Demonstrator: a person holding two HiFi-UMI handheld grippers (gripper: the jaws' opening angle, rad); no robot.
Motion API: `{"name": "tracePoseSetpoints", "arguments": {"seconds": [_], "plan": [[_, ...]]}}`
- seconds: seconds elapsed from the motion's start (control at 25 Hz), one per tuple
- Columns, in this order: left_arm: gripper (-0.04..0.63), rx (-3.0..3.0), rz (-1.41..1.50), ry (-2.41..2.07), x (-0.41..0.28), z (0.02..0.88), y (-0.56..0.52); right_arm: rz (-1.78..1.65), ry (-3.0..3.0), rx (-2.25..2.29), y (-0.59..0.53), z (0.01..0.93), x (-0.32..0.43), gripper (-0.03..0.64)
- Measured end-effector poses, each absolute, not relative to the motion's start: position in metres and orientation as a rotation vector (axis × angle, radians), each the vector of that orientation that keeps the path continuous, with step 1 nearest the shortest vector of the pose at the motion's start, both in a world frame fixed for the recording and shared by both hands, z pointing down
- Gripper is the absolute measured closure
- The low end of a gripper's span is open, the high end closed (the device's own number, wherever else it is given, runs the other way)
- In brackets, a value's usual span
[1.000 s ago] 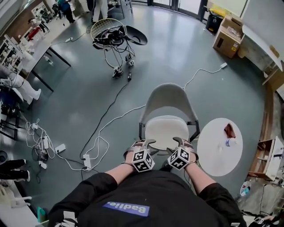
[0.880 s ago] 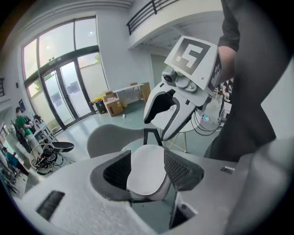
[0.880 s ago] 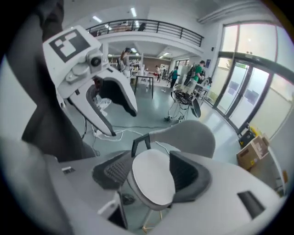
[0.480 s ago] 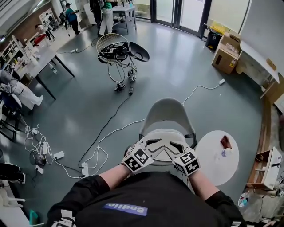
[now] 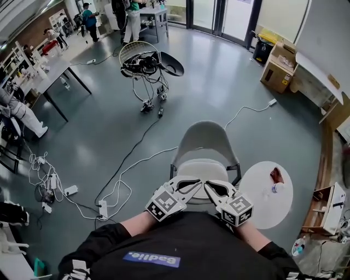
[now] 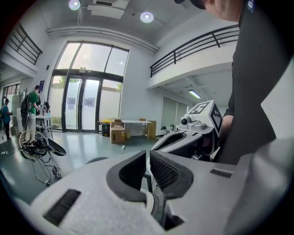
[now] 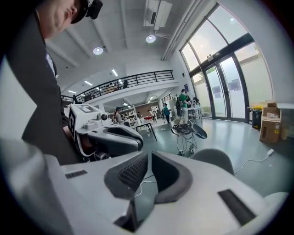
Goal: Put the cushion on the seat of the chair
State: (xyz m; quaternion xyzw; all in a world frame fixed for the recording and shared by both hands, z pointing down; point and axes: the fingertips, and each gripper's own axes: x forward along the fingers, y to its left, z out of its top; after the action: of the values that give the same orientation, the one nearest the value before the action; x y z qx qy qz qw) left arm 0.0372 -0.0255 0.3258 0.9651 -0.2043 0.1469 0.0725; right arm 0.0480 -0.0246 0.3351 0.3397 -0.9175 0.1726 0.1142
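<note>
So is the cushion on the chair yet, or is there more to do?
Done: the white cushion lies on the chair seat. In hand: nothing; the left gripper and right gripper have just been closing their jaws, with nothing between them. Left: apparently nothing.

Round white side table [image 5: 254, 206] at right, small bottle [image 5: 277, 188] on it, reddish-brown item [image 5: 275, 175] just beside bottle. White cable [image 5: 243, 109] and black cable [image 5: 134, 147] run across grey floor [image 5: 208, 82]. Power strip [image 5: 103, 209] plus cable tangle at left. Wire-frame stand [image 5: 139, 54] holding cable bundle, black dish [image 5: 170, 64] against it. Cardboard boxes [image 5: 278, 57] by right wall. Long desk [image 5: 46, 76] left. People [image 5: 89, 16] far back near glass doors [image 5: 219, 11]. Wooden shelf unit [image 5: 327, 205] far right.
</note>
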Motion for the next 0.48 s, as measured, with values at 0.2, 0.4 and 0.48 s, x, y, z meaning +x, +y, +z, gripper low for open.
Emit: {"name": "tracePoseSetpoints", "arguments": {"seconds": [0.2, 0.4, 0.48], "plan": [[0.575, 2.908, 0.379, -0.571, 0.0413, 0.3283, -0.0175, 0.515, -2.721, 1.04, -0.0146, 0.3406, 0.0503, 0.575], [0.578, 2.908, 0.332, -0.577, 0.0395, 0.3239, -0.0192, 0.494, -2.737, 1.04, -0.0151, 0.3374, 0.05, 0.58], [0.578, 2.916, 0.332, -0.569, 0.0411, 0.3222, -0.0175, 0.495, -2.737, 1.037, -0.0135, 0.3375, 0.0491, 0.582]]}}
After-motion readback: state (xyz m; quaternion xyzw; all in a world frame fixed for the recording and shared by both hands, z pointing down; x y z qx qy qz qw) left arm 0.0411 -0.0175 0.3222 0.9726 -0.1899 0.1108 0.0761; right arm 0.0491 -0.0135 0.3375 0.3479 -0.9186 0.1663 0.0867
